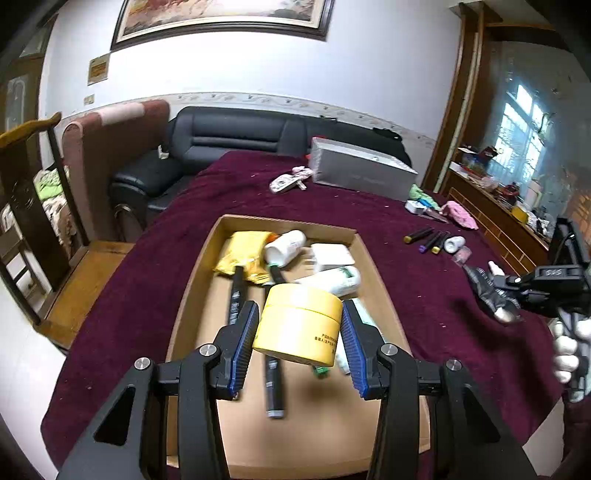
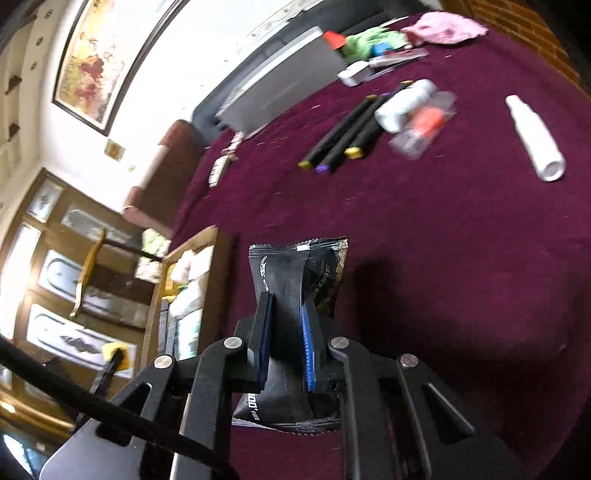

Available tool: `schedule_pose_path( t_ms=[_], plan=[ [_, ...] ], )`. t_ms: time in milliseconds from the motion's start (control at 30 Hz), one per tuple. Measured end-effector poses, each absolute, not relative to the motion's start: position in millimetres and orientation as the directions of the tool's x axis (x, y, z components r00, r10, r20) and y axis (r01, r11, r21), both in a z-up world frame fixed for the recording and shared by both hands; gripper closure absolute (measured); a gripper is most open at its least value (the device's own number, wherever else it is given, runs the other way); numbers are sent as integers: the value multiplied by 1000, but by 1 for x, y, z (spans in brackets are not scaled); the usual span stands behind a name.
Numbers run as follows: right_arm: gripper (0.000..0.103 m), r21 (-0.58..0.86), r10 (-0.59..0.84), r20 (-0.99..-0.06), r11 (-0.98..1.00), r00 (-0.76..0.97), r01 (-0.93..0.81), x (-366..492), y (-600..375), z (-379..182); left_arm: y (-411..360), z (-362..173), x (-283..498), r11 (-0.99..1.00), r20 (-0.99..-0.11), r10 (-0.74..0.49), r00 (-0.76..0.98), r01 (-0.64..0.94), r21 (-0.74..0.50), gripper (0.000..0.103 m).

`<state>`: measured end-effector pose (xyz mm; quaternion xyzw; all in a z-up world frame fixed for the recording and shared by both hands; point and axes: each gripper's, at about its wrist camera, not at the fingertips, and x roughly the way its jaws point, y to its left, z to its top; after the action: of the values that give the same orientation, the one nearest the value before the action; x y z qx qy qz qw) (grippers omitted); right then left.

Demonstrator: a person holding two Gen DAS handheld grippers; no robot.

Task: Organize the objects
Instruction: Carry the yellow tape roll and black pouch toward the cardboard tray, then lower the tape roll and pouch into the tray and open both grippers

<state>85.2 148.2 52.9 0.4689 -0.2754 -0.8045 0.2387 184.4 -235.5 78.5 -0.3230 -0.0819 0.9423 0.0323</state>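
Clutter around both claws noted. Left claw [image 1: 300, 328] pinches a yellow jar [image 1: 298, 325] between its blue pads, held tilted above the cardboard tray [image 1: 192, 295] on the maroon-covered table [image 1: 147, 295]. Tray contents under and beyond the jar: a yellow pouch [image 1: 242, 254] at the far left, a white bottle [image 1: 284, 247] on its side, a white flat box [image 1: 332, 255], a white tube [image 1: 338, 280], and two black pens [image 1: 236, 295] lying lengthwise, one passing directly beneath the jar. Right claw [image 2: 284, 343] is clamped on a black sachet [image 2: 299, 273], squeezing its middle so that the crimped ends flare out; it is held above the table cloth [image 2: 443, 240], with the tray edge [image 2: 192, 240] to its left. Loose on the cloth well beyond the sachet: three black markers [image 2: 343, 133] side by side, a small white bottle [image 2: 404, 101] touching them, a clear packet with an orange item [image 2: 424, 125], and a white spray bottle [image 2: 533, 136] lying apart to the right. Farther back: a grey box [image 2: 280, 85], pink cloth [image 2: 447, 27], green cloth [image 2: 369, 42]. In the left wrist view the right claw with its sachet [image 1: 491, 291] shows at the right edge, beside the tray.
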Motion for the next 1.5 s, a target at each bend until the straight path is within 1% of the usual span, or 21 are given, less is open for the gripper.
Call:
schedule_pose_path(
  t_ms=[167, 333, 500, 600, 800, 1100, 1200, 1300, 1400, 1500],
  plan=[
    [91, 707, -718, -579, -678, -386, 202, 89, 102, 68, -245, 68, 185, -988, -629, 84, -773, 17, -153, 64],
    [91, 735, -783, -564, -621, -262, 273, 88, 33, 67, -258, 55, 180, -991, -658, 40, -752, 54, -122, 64],
    [91, 738, -803, -580, -588, -135, 331, 95, -35, 53, -268, 41, 180, -992, -692, 40, -721, 54, -115, 64],
    [91, 727, -793, -604, -587, -74, 357, 103, -65, 41, -270, 33, 179, -995, -713, 35, -700, 41, -89, 64],
    [91, 692, -753, -658, -608, -7, 390, 115, -96, 16, -270, 24, 182, -999, -734, 17, -679, 9, -31, 63],
    [90, 624, -714, -700, -633, -33, 458, 122, -103, 17, -278, 29, 182, -998, -722, 29, -691, 21, -60, 63],
    [88, 595, -697, -715, -648, -55, 476, 123, -103, 16, -285, 35, 183, -994, -712, 55, -700, 30, -107, 63],
    [86, 478, -628, -766, -701, -141, 529, 126, -103, 22, -289, 41, 185, -992, -698, 47, -714, 47, -116, 56],
    [84, 386, -576, -794, -725, -195, 571, 133, -102, 27, -294, 47, 188, -989, -685, 50, -727, 57, -133, 56],
    [84, 413, -609, -771, -700, -184, 583, 134, -101, 33, -297, 54, 192, -985, -663, 61, -746, 63, -161, 56]
  ],
)
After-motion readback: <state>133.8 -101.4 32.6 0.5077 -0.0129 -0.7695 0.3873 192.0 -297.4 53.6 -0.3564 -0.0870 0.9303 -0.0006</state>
